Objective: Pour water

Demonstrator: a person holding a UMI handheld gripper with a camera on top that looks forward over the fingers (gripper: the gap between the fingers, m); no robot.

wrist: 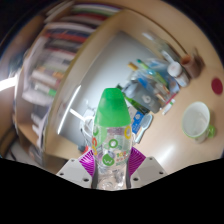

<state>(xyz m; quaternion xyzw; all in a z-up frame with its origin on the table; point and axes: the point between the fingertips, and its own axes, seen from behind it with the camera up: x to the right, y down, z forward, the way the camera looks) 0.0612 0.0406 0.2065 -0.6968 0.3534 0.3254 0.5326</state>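
My gripper (pixel 112 160) is shut on a clear plastic bottle (pixel 112 135) with a green cap and a green-and-white label. The bottle stands upright between the purple pads (pixel 92 158), which press on its lower sides. It is held above a light table (pixel 175 150). A white bowl-like cup with a green rim (pixel 198 120) sits on the table to the right, beyond the fingers.
A cluster of plastic bottles and containers (pixel 152 85) stands on the table behind the held bottle. A dark red object (pixel 218 86) lies at the far right. Bookshelves (pixel 55 70) fill the wall to the left.
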